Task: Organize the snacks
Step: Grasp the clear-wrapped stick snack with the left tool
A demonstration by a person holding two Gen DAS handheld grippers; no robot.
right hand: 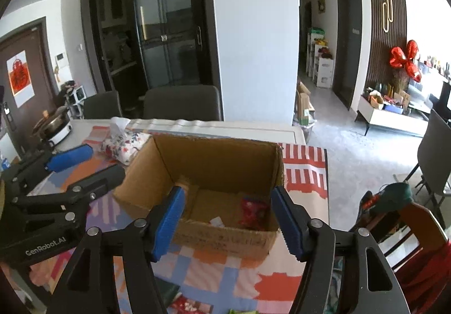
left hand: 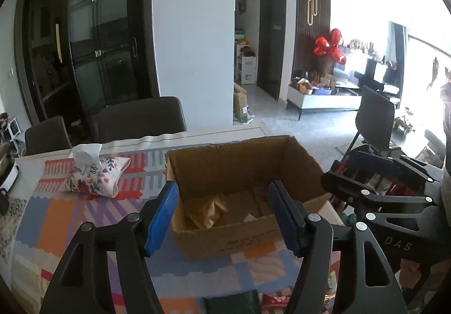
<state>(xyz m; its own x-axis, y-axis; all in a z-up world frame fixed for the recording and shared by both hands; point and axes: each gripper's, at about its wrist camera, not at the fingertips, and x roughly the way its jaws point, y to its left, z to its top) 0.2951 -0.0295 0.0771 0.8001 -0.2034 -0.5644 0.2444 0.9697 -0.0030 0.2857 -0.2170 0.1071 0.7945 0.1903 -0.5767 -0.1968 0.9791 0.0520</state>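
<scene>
An open cardboard box (left hand: 239, 170) stands on the patterned tablecloth, and it also shows in the right wrist view (right hand: 214, 164). A tan packet (left hand: 210, 208) lies inside it at the left, and a red packet (right hand: 252, 211) lies inside at the right. My left gripper (left hand: 225, 215) is open and empty, just in front of the box. My right gripper (right hand: 228, 222) is open and empty, also in front of the box. Loose snack packets (left hand: 274, 300) lie at the near table edge, mostly hidden by the grippers; a few also show in the right wrist view (right hand: 186, 307).
A floral tissue pouch (left hand: 94, 176) lies left of the box, seen also in the right wrist view (right hand: 124, 145). A white cooker (right hand: 55, 129) stands at the table's far left. Dark chairs (left hand: 141, 119) stand behind the table; another chair (right hand: 408, 226) is at the right.
</scene>
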